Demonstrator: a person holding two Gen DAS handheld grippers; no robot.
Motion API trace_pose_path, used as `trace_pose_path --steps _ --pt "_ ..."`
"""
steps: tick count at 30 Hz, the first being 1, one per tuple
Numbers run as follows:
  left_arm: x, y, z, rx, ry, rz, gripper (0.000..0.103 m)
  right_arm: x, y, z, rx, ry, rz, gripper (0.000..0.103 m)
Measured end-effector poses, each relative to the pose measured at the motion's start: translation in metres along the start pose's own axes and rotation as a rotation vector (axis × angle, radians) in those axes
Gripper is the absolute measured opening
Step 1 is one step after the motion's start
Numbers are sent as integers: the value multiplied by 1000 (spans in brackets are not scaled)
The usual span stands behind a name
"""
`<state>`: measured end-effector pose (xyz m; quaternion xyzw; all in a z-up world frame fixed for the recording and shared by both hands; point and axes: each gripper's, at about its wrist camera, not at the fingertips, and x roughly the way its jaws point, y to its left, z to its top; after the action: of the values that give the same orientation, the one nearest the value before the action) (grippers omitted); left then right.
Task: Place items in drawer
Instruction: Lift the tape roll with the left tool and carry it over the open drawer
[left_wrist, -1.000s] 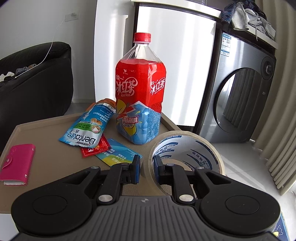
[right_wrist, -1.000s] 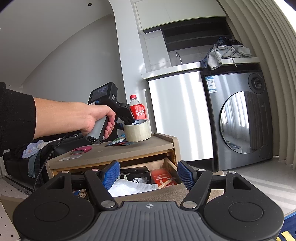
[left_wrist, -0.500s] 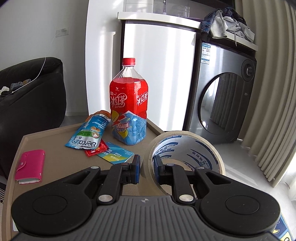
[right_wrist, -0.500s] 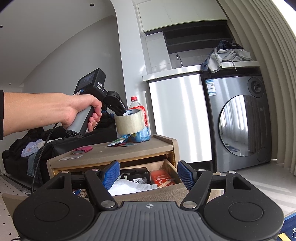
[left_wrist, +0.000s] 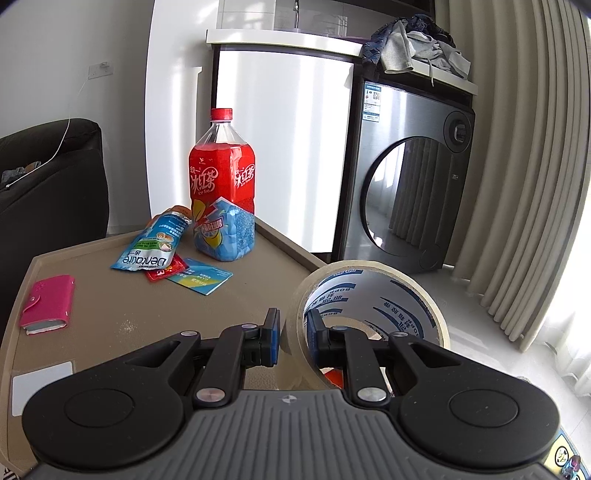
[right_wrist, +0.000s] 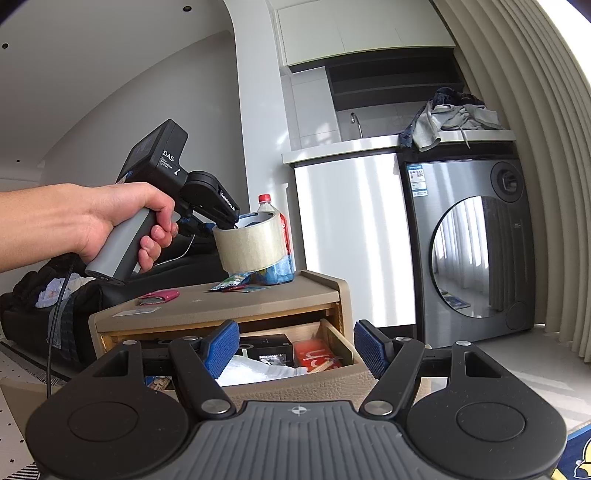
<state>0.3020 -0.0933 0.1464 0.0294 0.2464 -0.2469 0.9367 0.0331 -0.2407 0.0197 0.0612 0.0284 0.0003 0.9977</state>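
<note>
My left gripper (left_wrist: 292, 338) is shut on the wall of a tape roll (left_wrist: 373, 295) and holds it in the air above the cabinet top (left_wrist: 110, 306). In the right wrist view the left gripper (right_wrist: 227, 225) carries the tape roll (right_wrist: 251, 243) high above the open drawer (right_wrist: 332, 332). My right gripper (right_wrist: 293, 349) is open and empty in front of the drawer. The drawer holds a black box (right_wrist: 266, 349), a red pack (right_wrist: 317, 352) and white plastic (right_wrist: 251, 371).
On the cabinet top stand a red iced tea bottle (left_wrist: 222, 188), a Dentalure pouch (left_wrist: 149, 245), flat packets (left_wrist: 199, 277), a pink wallet (left_wrist: 48, 304) and a white card (left_wrist: 40, 384). A washing machine (left_wrist: 410, 181) stands to the right, a dark sofa (left_wrist: 48, 177) to the left.
My left gripper has lifted the tape roll higher and pulled back from the bottle toward the cabinet's front. The right gripper has stayed open in front of the drawer.
</note>
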Motion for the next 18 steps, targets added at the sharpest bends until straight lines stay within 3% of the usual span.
trace_pose_path --steps 18 --pt "14 -27 -51 21 84 -88 18 0 1 -1 -18 2 -20 73"
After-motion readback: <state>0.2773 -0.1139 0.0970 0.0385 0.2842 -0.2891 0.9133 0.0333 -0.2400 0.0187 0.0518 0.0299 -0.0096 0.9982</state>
